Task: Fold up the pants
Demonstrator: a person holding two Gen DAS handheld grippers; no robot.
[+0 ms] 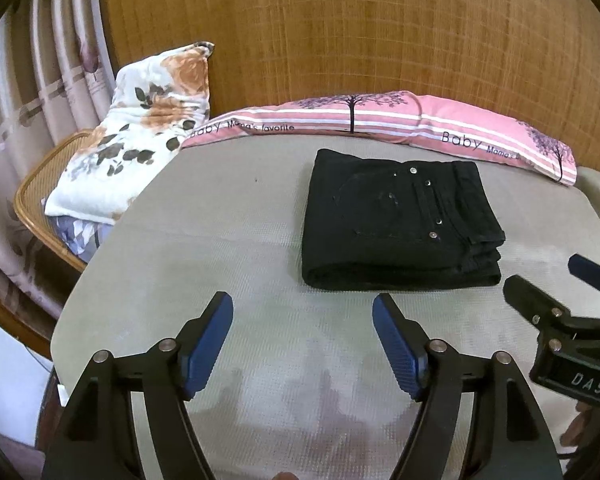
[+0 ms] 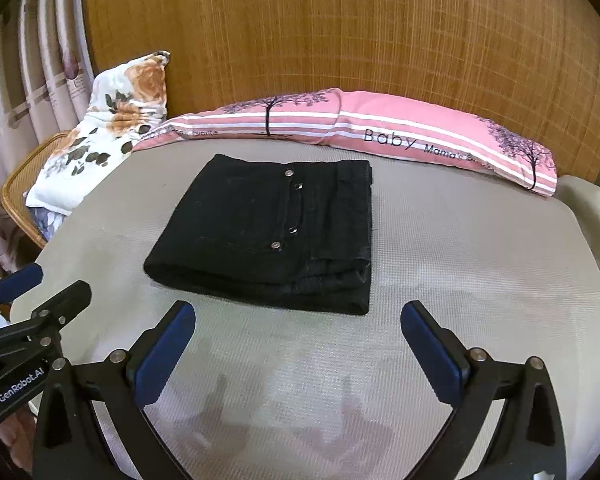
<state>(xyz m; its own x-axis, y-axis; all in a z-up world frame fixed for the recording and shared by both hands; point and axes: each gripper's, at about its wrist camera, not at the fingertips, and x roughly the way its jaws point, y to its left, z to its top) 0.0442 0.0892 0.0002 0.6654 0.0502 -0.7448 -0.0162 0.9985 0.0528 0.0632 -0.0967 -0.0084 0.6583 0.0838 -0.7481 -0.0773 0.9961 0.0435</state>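
Note:
The black pants (image 1: 400,220) lie folded into a compact square stack on the grey mat (image 1: 220,248), metal rivets facing up. They also show in the right wrist view (image 2: 268,232), on the grey mat (image 2: 460,248). My left gripper (image 1: 302,312) is open and empty, hovering just short of the stack's near edge. My right gripper (image 2: 298,320) is open and empty, also just short of the near edge. The right gripper shows at the right edge of the left wrist view (image 1: 548,280); the left gripper shows at the left edge of the right wrist view (image 2: 40,284).
A pink striped pillow (image 1: 400,120) lies along the far edge of the mat against a wooden headboard (image 1: 340,32). A floral cushion (image 1: 140,132) leans on a wicker chair (image 1: 32,200) at the left. Curtains (image 1: 28,88) hang at the far left.

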